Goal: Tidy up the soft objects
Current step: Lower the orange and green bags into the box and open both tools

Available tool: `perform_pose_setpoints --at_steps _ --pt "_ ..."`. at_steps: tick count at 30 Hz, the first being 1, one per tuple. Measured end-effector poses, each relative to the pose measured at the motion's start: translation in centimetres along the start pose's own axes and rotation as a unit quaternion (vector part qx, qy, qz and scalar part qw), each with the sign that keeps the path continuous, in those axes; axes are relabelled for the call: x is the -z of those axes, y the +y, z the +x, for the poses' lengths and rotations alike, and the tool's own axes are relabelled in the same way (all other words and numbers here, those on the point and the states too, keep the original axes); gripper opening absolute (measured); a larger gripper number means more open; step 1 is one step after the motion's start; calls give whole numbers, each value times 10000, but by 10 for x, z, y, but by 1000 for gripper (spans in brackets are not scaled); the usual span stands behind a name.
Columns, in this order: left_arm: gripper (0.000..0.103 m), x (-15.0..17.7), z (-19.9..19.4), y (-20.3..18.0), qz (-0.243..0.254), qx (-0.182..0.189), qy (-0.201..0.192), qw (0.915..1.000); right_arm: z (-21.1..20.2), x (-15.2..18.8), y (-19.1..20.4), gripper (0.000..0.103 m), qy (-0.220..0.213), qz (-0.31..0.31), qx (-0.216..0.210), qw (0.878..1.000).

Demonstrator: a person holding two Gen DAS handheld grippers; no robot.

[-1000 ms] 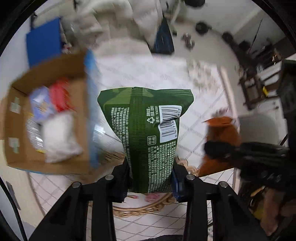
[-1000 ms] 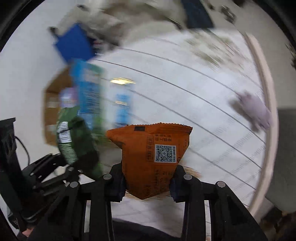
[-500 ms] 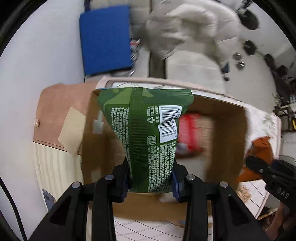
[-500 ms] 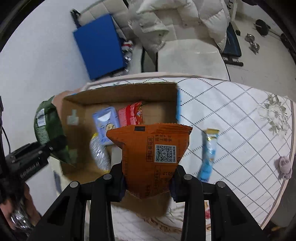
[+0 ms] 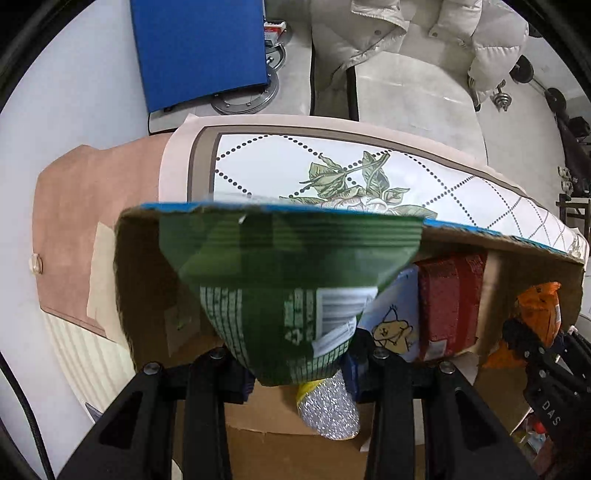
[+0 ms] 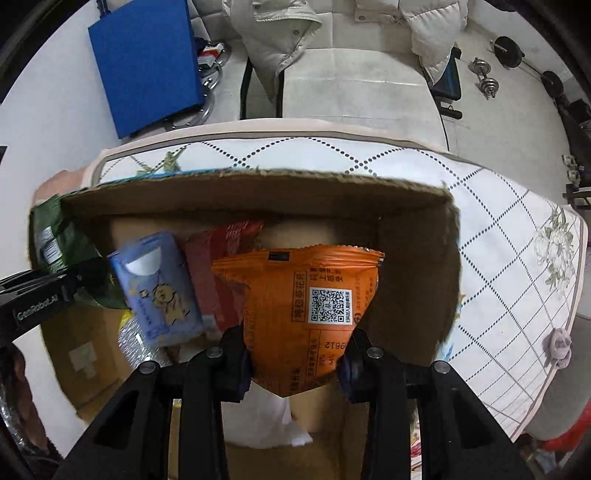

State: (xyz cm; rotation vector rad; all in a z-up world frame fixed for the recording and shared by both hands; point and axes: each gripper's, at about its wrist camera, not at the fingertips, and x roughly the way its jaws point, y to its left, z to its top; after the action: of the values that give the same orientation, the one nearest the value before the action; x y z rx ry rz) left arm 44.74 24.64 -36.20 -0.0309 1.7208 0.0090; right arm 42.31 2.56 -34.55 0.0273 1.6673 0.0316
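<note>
My left gripper (image 5: 301, 363) is shut on a green snack bag (image 5: 288, 280), held inside the open cardboard box (image 5: 144, 288) at its left side. My right gripper (image 6: 295, 354) is shut on an orange snack bag (image 6: 310, 306), held inside the same box (image 6: 413, 236) toward its right side. In the box lie a blue tissue pack (image 6: 159, 291), a red packet (image 6: 218, 266), a silver glittery pouch (image 5: 328, 410) and something white (image 6: 258, 417). The orange bag (image 5: 543, 310) and right gripper show at the right of the left wrist view; the green bag (image 6: 62, 240) shows at the left of the right wrist view.
The box stands on a table with a white quilted flowered cloth (image 6: 517, 258). A small purple soft thing (image 6: 559, 343) lies on the cloth at the right. Behind the table are a blue panel (image 6: 144, 62), a cream sofa with a white padded jacket (image 6: 295, 29), and dumbbells (image 6: 484, 77) on the floor.
Both grippers have moved forward and down into the box with their bags. The green bag now tilts forward, its top edge near the far wall.
</note>
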Motion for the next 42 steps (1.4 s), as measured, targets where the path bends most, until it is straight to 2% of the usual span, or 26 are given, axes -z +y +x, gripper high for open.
perform_pose_setpoints --at_steps 8,10,11,12,13,14,15,17,18,20,21,22,31,36,42 --pt "37 -7 7 3 28 -94 180 9998 14 -9 0 41 128 82 201 9997" --pt "44 -6 7 7 -64 11 282 9996 15 -10 0 43 167 55 230 9996" --pt "48 -5 5 9 -111 92 276 9995 15 -10 1 50 178 32 220 9996" --pt "56 -4 2 10 -131 157 251 9995 14 -10 2 64 181 11 212 9996" --pt "63 -3 -2 11 -131 181 219 9995 13 -10 2 72 177 7 207 9996" --pt "67 -1 -6 11 -131 202 166 9996 10 -9 2 83 151 4 186 9997" --pt "75 1 -12 11 -143 232 103 9996 6 -7 2 85 103 -9 143 9998" --pt "82 5 -22 12 -179 331 4 9993 -1 -4 2 85 72 -7 100 9999" --pt "89 10 -28 12 -201 392 -64 9990 -5 -2 2 89 51 -11 50 10000" --pt "93 20 -37 13 -268 472 -233 9983 -12 5 2 103 -11 -39 -44 10000" --pt "99 26 -40 12 -289 507 -293 9979 -17 10 2 103 -71 -40 -98 9999" --pt "100 32 -43 12 -306 541 -356 9974 -21 17 2 103 -106 -46 -144 9998" --pt "100 108 -70 -1 -348 390 -1123 9923 -55 81 3 103 -649 -213 -191 9975" --pt "102 153 -97 -8 -407 308 -1715 9839 -81 119 5 103 -1061 -322 -173 9937" --pt "103 203 -126 -16 -417 172 -2175 9750 -110 162 1 103 -1465 -360 -279 9882"
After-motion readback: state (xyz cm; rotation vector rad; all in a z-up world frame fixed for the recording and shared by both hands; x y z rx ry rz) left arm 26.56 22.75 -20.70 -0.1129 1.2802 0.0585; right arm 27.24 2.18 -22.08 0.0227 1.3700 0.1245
